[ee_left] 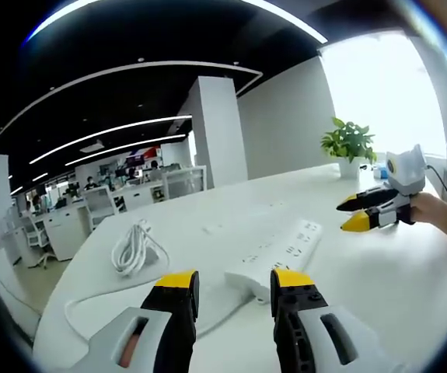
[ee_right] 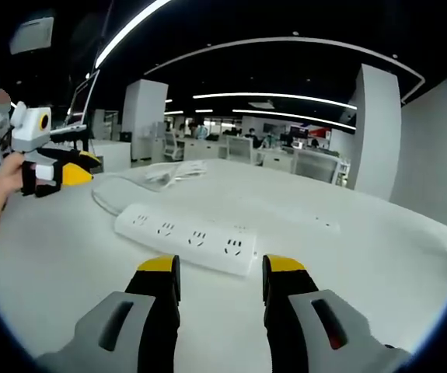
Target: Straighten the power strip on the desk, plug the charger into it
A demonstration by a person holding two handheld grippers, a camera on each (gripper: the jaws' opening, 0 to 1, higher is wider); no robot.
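Two tools, the left tool (ee_left: 235, 289) and the right tool (ee_right: 219, 276), hover with jaws apart and empty at opposite ends of the white power strip (ee_right: 186, 238) lying mid-frame on the table (ee_right: 68, 272), so nudge both ends together (coiled cable (ee_left: 134, 250) at left)
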